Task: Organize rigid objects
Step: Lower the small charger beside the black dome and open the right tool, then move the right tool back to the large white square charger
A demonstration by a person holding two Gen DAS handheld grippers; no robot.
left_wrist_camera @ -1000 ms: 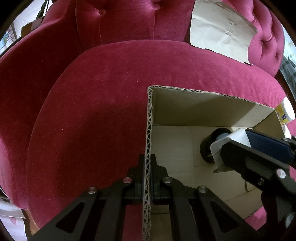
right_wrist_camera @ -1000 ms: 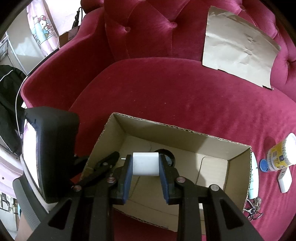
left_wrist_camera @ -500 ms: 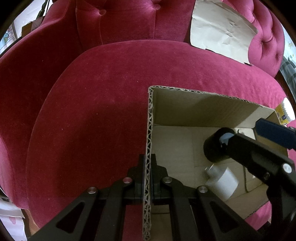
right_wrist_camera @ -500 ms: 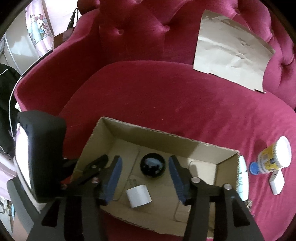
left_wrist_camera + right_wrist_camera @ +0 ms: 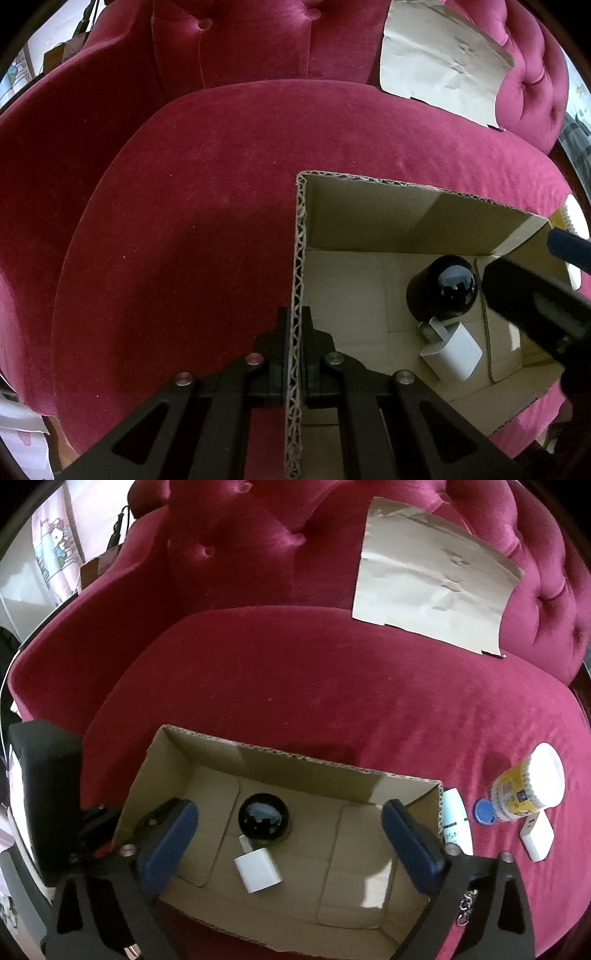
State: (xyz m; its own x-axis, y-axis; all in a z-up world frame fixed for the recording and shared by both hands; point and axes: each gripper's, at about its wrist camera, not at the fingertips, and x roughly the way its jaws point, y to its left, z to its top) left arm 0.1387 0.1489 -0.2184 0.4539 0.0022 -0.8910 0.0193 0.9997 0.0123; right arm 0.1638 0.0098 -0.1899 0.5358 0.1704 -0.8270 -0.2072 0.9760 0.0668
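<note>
right tool (image 5: 290, 843) opening above the box (image 5: 303, 760), charger (image 5: 258, 869) dropped inside; left tool (image 5: 294, 354) clamps the wall to steady it.

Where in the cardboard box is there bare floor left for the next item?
Right half of the cardboard box floor is bare, between the white charger and the right wall. Crowded left of centre: black round object touches the charger.

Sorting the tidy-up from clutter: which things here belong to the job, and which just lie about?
Job: brown cardboard box, white plug charger, black round object, yellow-labelled white-lidded tub, small white block.
Lying about: creased beige paper sheet, red velvet sofa.
</note>
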